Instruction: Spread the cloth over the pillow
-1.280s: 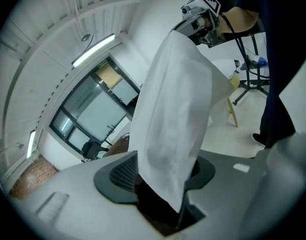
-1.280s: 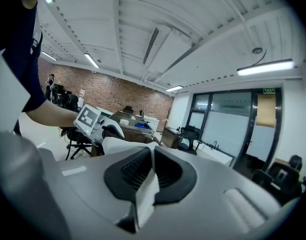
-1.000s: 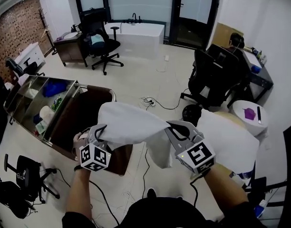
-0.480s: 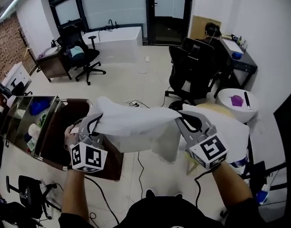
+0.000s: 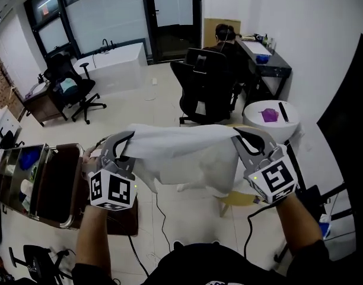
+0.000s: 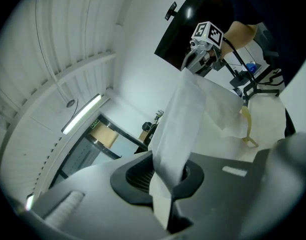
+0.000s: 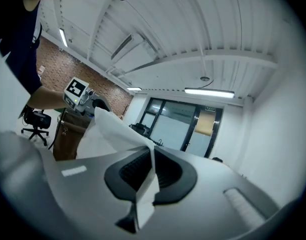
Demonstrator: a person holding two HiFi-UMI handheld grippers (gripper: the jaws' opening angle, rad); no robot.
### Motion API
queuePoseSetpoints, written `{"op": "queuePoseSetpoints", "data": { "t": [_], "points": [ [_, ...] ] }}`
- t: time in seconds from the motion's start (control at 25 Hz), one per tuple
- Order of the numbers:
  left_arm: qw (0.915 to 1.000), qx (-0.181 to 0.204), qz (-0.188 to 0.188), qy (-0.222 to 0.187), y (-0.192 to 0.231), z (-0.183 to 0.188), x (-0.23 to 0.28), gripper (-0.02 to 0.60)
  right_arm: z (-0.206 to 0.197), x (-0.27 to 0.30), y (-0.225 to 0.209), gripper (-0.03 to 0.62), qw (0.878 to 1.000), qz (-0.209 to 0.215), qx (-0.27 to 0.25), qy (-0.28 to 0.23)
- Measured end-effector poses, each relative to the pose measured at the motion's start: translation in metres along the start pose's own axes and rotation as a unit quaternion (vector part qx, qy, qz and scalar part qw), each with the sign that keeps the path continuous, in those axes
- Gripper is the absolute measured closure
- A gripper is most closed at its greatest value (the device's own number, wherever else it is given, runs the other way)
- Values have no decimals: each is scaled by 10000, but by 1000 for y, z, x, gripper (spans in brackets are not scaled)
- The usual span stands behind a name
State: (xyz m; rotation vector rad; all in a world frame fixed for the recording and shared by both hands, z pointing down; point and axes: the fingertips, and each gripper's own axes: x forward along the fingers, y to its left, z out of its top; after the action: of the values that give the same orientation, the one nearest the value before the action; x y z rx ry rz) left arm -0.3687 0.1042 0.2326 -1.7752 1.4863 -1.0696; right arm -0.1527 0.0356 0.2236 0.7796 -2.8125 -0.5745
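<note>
The cloth [image 5: 181, 153] hangs in the air in front of the person, pulled into a band whose long axis runs from 9 to 3 o'clock in the head view. Its top edge is fairly taut and the rest drapes down towards 6 o'clock. No view shows the pillow clearly. A yellow stool frame [image 5: 233, 198] pokes out under the cloth's lower edge at about 5 o'clock, so the pillow most likely sits there, behind the drape and below it.

The left gripper [image 5: 123, 142] pinches the cloth's 9 o'clock end. In its own view the jaws are clamped with a fold of white fabric [image 6: 178, 119] squeezed between them. The right gripper [image 5: 244, 141] does the same at the 3 o'clock end, with its pads closed on a thin corner [image 7: 118, 129].

Both forearms reach forward at about the same height, with the marker cubes facing the head camera. The right gripper is closer to the stool, so the cloth probably has to travel towards 4 or 5 o'clock and down. It should stay stretched on the way so it lands flat.
</note>
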Motion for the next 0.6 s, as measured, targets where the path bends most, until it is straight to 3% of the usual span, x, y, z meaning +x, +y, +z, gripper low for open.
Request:
{"op": "queuePoseSetpoints", "data": {
  "t": [0.2,0.6],
  "points": [
    [9994,26,-139,-316,-8,60,33,578,-22,-44,-43,583,9985,-309,-404,197],
    [9953,233,-404,-852,-48,176,104,578,-101,-123,-134,580,9932,-841,-317,745]
  ]
}}
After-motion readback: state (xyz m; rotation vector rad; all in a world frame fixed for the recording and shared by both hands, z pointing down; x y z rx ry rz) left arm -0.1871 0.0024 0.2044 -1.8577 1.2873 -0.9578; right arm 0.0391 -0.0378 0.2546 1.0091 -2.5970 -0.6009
